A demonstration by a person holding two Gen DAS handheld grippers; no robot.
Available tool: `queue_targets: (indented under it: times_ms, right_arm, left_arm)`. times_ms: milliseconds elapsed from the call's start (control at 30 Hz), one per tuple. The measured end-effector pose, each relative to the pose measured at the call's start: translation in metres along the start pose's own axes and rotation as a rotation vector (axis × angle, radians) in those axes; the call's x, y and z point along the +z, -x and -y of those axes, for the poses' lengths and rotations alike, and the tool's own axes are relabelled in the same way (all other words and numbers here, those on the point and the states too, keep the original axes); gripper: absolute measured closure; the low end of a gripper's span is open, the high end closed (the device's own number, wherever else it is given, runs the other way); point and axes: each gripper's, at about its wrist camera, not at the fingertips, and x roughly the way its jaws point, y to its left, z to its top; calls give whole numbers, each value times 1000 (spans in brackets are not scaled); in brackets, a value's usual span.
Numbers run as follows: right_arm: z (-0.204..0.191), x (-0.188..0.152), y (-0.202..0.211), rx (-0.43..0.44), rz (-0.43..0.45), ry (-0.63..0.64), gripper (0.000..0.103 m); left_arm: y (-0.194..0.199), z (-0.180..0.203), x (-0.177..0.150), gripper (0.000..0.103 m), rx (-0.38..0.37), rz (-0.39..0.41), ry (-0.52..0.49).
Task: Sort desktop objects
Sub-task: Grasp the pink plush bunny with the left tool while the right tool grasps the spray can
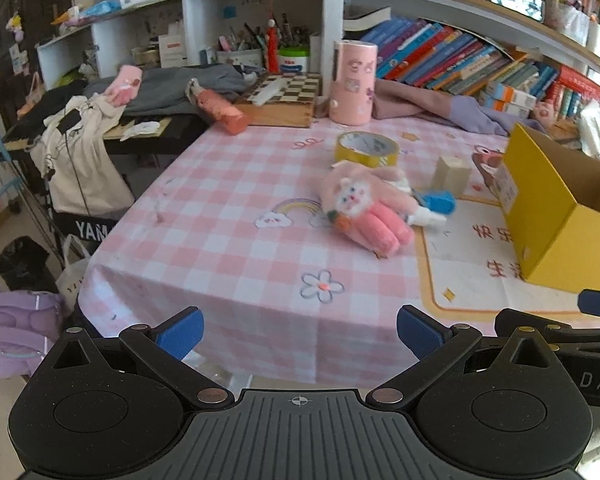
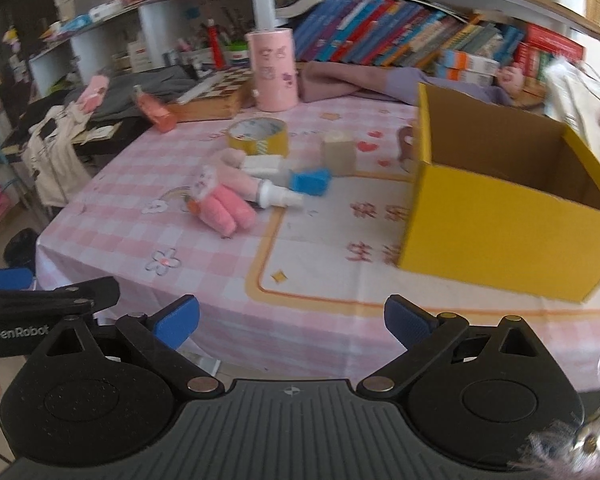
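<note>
Both grippers hang at the near table edge with fingers spread wide, grasping nothing. From the left gripper (image 1: 300, 334), the pink plush glove (image 1: 366, 206) lies well ahead at 1 o'clock on the checked tablecloth (image 1: 220, 208). From the right gripper (image 2: 292, 322), the glove sits at 11 o'clock and the open yellow box (image 2: 500, 216) at 1 o'clock.

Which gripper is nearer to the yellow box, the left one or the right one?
Right. The right gripper is at the table edge with the yellow box just ahead to its right. The left gripper sits further left, facing the pink glove.
</note>
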Motion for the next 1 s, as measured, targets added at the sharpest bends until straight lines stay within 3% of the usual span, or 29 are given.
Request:
queue_targets:
  times_ms: [333, 567, 1000]
  right_arm:
    - [-4, 39, -35, 50, 16, 72, 25]
    - [3, 61, -59, 51, 13, 96, 43]
    - [29, 96, -85, 2, 81, 92, 56]
  left_arm:
    - [-33, -3, 31, 0, 1, -5, 19]
    - [-54, 4, 50, 0, -50, -3, 33]
    - [-100, 33, 83, 3, -144, -15, -3]
